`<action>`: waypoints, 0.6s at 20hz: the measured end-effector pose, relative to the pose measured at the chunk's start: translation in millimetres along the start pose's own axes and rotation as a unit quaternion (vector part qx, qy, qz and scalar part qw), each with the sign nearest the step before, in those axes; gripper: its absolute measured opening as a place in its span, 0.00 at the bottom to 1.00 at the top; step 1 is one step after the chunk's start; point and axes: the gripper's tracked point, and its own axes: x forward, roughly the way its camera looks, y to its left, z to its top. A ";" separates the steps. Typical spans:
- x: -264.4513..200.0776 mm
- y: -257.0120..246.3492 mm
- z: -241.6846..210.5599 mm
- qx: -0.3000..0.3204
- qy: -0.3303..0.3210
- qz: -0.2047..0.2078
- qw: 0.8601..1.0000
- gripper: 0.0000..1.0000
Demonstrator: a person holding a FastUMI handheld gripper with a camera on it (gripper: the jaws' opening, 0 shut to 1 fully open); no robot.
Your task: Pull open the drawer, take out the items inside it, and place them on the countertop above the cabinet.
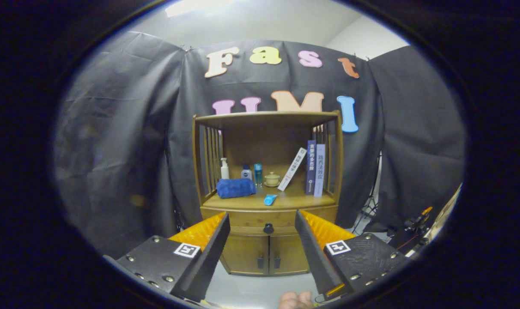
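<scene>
A wooden cabinet [268, 180] stands ahead against the booth wall. Its drawer [251, 219] is closed, with a dark round knob [268, 228] at the middle of its front. The knob sits beyond my fingers, in line with the gap between them. My gripper [263, 219] is open and holds nothing, some way back from the cabinet. The countertop [285, 199] above the drawer carries a blue folded towel [236, 188], a small light-blue item [270, 199], bottles, a small lidded pot [272, 179] and books [314, 169]. The drawer's inside is hidden.
Two lower cabinet doors [266, 255] with dark handles sit under the drawer. A stand and cables [414, 225] lie at the right on the floor. Part of a hand [295, 300] shows below the fingers. A slatted frame and top shelf [266, 116] enclose the countertop.
</scene>
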 end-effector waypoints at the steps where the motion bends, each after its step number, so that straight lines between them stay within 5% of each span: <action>1: -8.4 -7.7 11.1 0.011 -0.009 -0.015 1.000 0.91; 7: -29.5 -3.6 38.5 0.085 -0.020 -0.018 0.996 0.93; 12: -28.6 0.4 31.2 0.069 -0.018 -0.019 0.997 1.00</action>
